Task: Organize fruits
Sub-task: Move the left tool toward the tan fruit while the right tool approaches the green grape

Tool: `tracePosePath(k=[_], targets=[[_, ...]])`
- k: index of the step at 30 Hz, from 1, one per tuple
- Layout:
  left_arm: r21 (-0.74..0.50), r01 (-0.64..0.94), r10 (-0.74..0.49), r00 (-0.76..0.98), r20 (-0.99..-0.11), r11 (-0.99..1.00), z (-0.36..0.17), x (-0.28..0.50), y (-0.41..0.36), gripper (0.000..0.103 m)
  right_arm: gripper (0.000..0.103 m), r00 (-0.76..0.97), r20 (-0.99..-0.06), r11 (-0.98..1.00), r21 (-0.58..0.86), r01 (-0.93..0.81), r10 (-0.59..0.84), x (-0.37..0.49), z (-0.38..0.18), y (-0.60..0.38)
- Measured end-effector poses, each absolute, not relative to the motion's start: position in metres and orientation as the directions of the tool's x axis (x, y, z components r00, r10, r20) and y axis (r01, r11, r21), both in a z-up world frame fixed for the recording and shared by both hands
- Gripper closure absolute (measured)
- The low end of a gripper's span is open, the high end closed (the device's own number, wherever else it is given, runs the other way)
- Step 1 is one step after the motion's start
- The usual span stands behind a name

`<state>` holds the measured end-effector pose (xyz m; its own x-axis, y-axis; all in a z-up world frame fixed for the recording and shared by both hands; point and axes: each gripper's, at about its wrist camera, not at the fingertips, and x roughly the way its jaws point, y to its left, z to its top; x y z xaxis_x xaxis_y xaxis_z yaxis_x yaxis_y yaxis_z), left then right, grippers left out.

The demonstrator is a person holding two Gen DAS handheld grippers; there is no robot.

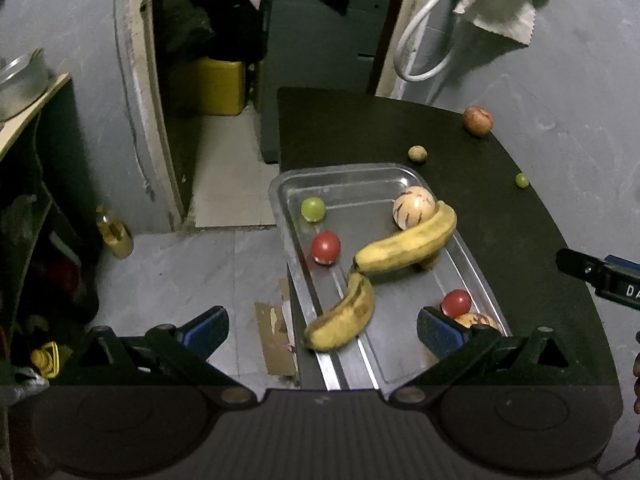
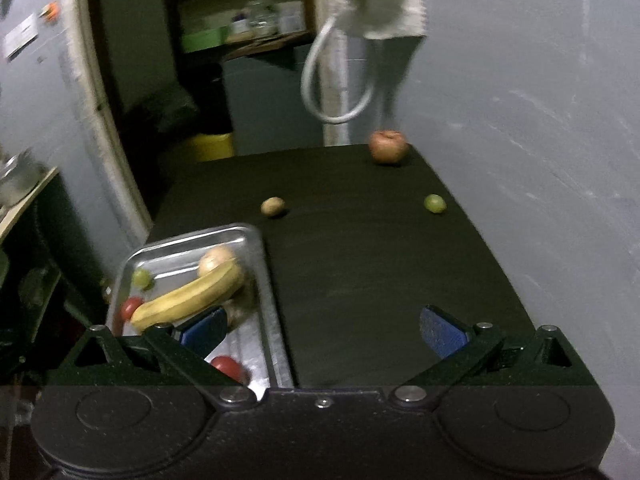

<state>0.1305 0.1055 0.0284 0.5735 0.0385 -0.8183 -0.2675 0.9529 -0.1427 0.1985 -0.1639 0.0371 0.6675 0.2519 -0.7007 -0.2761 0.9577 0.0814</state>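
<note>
Fingers of the left gripper point(image 1: 322, 330) are held wide apart above the near end of the metal tray point(image 1: 408, 170), with nothing clamped between them. Likewise, the right gripper point(image 2: 324, 330) is spread open and empty over the black table point(image 2: 360, 260), just right of the tray. Inside the tray two bananas point(image 1: 408, 246), two red fruits point(image 1: 325, 247), a green fruit point(image 1: 313, 209) and a pale striped fruit point(image 1: 412, 210) are seen. Beyond the tray, on the table, an apple point(image 2: 387, 146), a small brown fruit point(image 2: 273, 206) and a green grape point(image 2: 434, 203) are left.
</note>
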Motion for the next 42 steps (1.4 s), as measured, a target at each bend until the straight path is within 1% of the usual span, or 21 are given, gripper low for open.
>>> tracePosePath(k=[6,12,16,21,31,40,42], targets=[[-0.106,-0.226,0.048,0.583,-0.811,0.968,0.037,0.163,0.107,0.001,0.001,0.705,-0.679,0.978,0.110,-0.178,0.205,0.215,0.036,-0.179],[-0.095,-0.215,0.060,0.618,-0.784,0.972,0.051,0.214,0.097,0.001,0.001,0.733,-0.649,0.979,0.120,-0.164,0.203,0.241,0.037,-0.192],[-0.103,-0.237,0.074,0.636,-0.768,0.966,0.050,0.253,0.089,0.001,0.001,0.757,-0.625,0.982,0.110,-0.156,0.191,0.271,0.025,-0.193],[-0.113,-0.277,0.089,0.621,-0.779,0.954,0.033,0.305,0.076,0.001,0.001,0.768,-0.611,0.981,0.140,-0.134,0.192,0.318,-0.003,-0.191],[-0.055,-0.233,0.100,0.605,-0.790,0.971,-0.014,0.382,0.039,0.001,0.001,0.748,-0.626,0.975,0.157,-0.156,0.221,0.395,-0.051,-0.200],[-0.033,-0.245,0.124,0.600,-0.791,0.969,-0.044,0.419,0.027,0.001,0.001,0.743,-0.636,0.977,0.162,-0.140,0.211,0.426,-0.077,-0.199],[-0.032,-0.243,0.124,0.599,-0.791,0.970,-0.049,0.422,0.026,0.002,0.001,0.745,-0.635,0.978,0.163,-0.129,0.204,0.430,-0.081,-0.198]])
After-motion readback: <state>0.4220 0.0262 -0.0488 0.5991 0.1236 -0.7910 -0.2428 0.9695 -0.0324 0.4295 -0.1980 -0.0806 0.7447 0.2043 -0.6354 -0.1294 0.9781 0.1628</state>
